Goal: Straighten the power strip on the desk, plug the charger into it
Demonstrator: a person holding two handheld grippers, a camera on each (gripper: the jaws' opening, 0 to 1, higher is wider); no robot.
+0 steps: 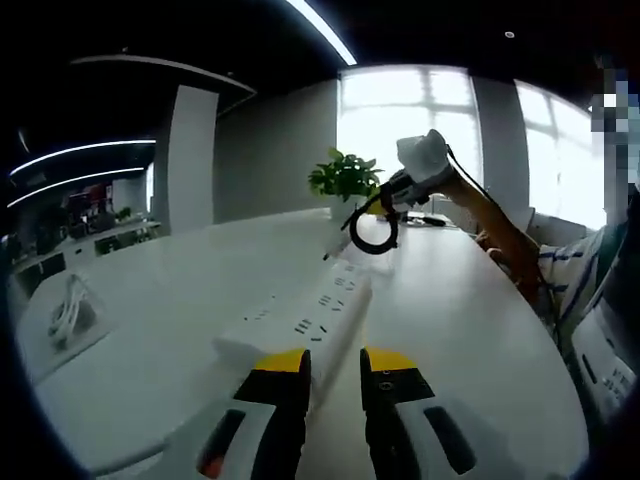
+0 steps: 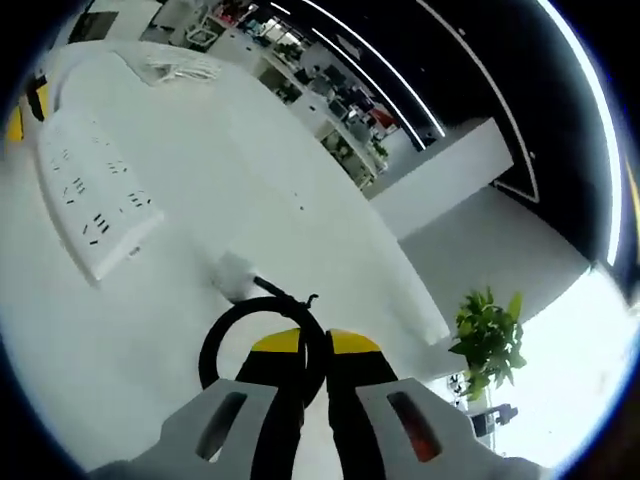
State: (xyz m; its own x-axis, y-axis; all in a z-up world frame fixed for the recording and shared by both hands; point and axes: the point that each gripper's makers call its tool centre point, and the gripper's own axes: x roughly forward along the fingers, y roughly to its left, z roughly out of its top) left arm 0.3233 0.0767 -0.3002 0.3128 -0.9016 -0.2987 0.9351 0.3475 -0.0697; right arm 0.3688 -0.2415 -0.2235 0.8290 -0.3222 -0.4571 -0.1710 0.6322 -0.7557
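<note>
Pinching a coiled black cable (image 2: 262, 330), the right gripper (image 2: 314, 345) has its yellow-tipped jaws drawn almost together on the loop, which arcs out to the left of them. Beyond the jaw tips the cable runs to a small white charger (image 2: 233, 274), which hangs or lies just above the white desk (image 2: 300, 200); whether it touches the surface cannot be told. In the left gripper view that same gripper (image 1: 400, 190) is raised above the far part of the desk, held by a person's arm (image 1: 505, 235), the black loop dangling beneath it.

The left gripper (image 1: 334, 362) stands with its jaws apart, a clear gap between the yellow tips, holding nothing. Its tips sit just at the near end of the white power strip (image 1: 310, 315); contact cannot be told. The strip lies flat on the desk, running away from the jaws toward the far edge, its rows of sockets facing up. A potted plant (image 1: 345, 178) stands near the far edge, and a bundle of white cable (image 1: 68, 310) lies toward the left edge.
</note>
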